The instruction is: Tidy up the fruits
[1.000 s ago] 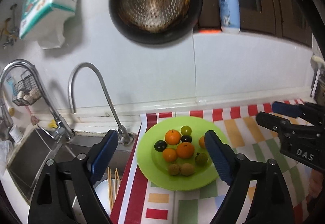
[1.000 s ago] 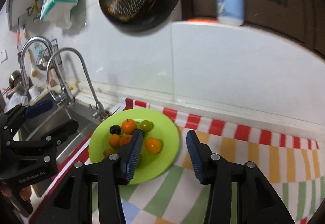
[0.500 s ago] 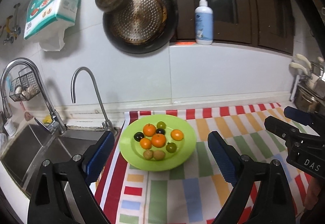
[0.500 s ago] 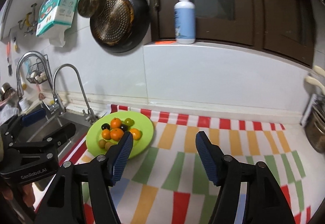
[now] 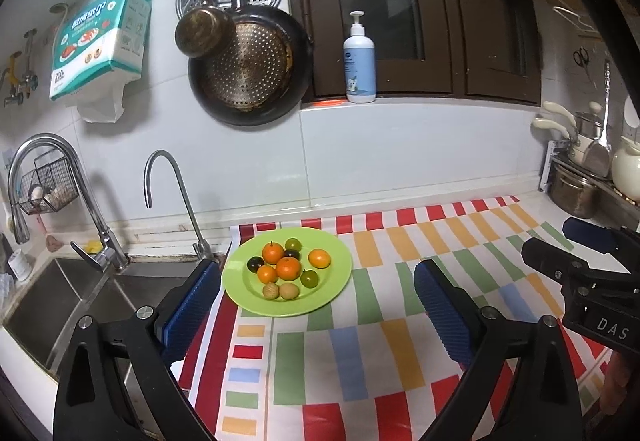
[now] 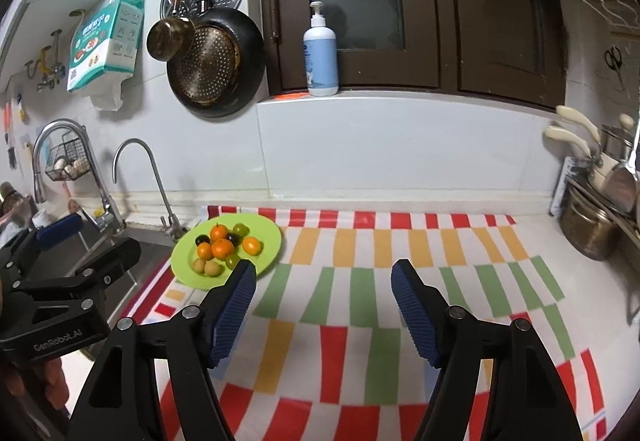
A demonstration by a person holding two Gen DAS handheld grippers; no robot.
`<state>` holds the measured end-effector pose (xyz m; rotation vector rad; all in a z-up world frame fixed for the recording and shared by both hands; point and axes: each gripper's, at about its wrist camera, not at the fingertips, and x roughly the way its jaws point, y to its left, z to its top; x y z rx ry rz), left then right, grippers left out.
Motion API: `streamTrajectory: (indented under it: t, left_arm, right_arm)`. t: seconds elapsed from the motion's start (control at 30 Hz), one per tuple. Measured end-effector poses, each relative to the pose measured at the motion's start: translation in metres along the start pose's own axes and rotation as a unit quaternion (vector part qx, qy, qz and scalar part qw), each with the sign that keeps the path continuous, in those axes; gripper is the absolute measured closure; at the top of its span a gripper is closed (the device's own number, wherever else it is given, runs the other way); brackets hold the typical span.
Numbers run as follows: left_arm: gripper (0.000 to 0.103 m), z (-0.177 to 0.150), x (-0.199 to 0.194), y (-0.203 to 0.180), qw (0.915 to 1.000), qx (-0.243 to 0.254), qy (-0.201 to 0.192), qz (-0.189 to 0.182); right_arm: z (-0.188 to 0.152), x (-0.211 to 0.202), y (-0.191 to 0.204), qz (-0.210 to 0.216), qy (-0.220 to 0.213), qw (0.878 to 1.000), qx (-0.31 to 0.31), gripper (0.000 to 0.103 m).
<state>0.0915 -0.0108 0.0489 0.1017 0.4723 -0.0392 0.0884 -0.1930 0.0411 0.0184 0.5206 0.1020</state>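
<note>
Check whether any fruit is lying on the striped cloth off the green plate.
No, all the fruit sits on the green plate; the striped cloth around it holds none.

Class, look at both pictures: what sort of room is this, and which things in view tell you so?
Most likely a home kitchen. A sink with a tap sits beside the counter, a frying pan hangs on the tiled wall, and a green plate of fruit stands on a striped cloth.
</note>
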Motion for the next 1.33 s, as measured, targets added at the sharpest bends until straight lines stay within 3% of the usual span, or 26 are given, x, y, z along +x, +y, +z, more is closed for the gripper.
streamTrajectory:
  t: [0.63,1.33]
  left_arm:
    - [0.000,-0.008,-0.019,-0.011,0.9999,0.002,-0.003,-0.016]
    - [0.000,-0.005,-0.016,-0.013,0.9998,0.004,-0.001,-0.021]
  right_arm:
    - [-0.016,-0.028,-0.012,-0.018,-0.005,1.000,0.000,0.032]
    - [-0.013,-0.025,-0.019,-0.018,-0.001,1.000,0.000,0.032]
